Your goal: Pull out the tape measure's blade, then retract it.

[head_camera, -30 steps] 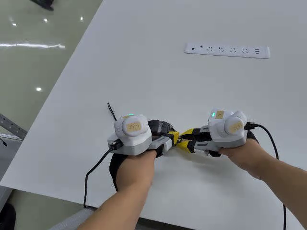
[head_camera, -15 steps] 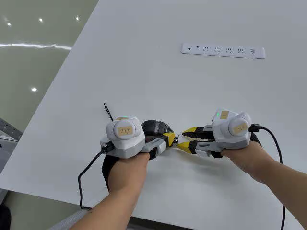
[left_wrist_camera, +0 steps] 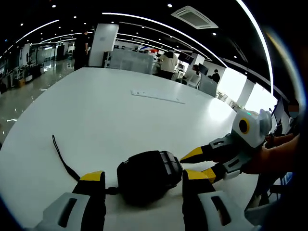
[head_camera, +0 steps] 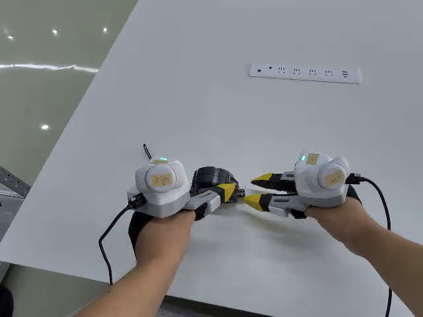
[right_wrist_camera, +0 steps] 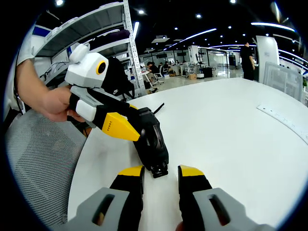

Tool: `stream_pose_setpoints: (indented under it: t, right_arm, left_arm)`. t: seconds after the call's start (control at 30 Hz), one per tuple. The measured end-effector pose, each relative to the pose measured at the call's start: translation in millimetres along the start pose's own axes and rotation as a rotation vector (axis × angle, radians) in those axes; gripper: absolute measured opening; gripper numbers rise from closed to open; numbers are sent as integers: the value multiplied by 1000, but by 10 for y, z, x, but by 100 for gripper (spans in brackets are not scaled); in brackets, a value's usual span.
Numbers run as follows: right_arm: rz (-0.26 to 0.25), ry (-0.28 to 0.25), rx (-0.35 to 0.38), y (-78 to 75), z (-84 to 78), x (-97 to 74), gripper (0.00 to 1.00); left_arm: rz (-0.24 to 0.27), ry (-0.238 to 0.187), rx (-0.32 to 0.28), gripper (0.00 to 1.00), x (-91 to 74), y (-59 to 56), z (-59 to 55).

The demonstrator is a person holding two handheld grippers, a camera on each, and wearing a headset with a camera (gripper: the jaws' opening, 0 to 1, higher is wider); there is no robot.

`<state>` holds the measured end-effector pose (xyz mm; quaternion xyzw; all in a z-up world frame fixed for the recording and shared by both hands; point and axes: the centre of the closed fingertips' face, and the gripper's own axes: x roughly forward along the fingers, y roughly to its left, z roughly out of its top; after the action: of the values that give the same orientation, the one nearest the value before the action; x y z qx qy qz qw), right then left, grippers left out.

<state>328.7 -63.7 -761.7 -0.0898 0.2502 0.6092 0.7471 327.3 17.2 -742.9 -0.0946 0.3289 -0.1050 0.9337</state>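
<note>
In the head view, low in the frame, the left gripper (head_camera: 221, 189) is clamped on the black tape measure (head_camera: 211, 178). Its far jaw is hidden behind the case, and the near yellow tip lies against the case's right end. The right gripper (head_camera: 256, 190) faces it from the right with its jaws parted, tips just beside the case's mouth. The blade is too small to make out there. A thin black strap (head_camera: 148, 153) pokes out from behind the left gripper, and a cable (head_camera: 112, 228) drops off the near edge of the white table (head_camera: 198, 99). A white power strip (head_camera: 305, 72) lies well apart, toward the upper right.

In the left gripper view, the tape measure (left_wrist_camera: 147, 175) sits between the two yellow-tipped jaws at bottom centre, pressed from both sides and resting on the table (left_wrist_camera: 96, 110). The strap (left_wrist_camera: 62, 159) trails off to the left. The right gripper (left_wrist_camera: 201, 163) comes in from the right, spread, its hand (left_wrist_camera: 276, 156) cut off by the edge. The power strip (left_wrist_camera: 158, 96) lies beyond it, with people blurred in the distance.

In the right gripper view, the jaws stand apart at the bottom, with the tape measure (right_wrist_camera: 151, 134) ending just ahead of the gap. I cannot tell whether any blade is out. The left gripper (right_wrist_camera: 122, 127) covers the case's left side. A mesh chair (right_wrist_camera: 43, 159) and shelving (right_wrist_camera: 96, 24) fill the left.
</note>
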Motion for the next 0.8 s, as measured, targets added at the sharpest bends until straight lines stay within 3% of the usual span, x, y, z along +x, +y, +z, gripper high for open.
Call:
stream_pose_setpoints:
  t: [0.47,0.57,0.7,0.8]
  right_arm:
    - [-91,-53,7,37,157,-237,28]
    - [-111,-74,7,67,231,-292,29]
    - [-133,-78,6,107,253,-338,31]
    - [-144,-82,15,124,262,-383,33]
  left_arm:
    - [-45,-10,49,60,-207,44,84]
    - [-60,-19,68,60,-270,58,112]
    - [-94,1,135,61,-328,65,86]
    - [-105,-6,141,63,-396,102,119]
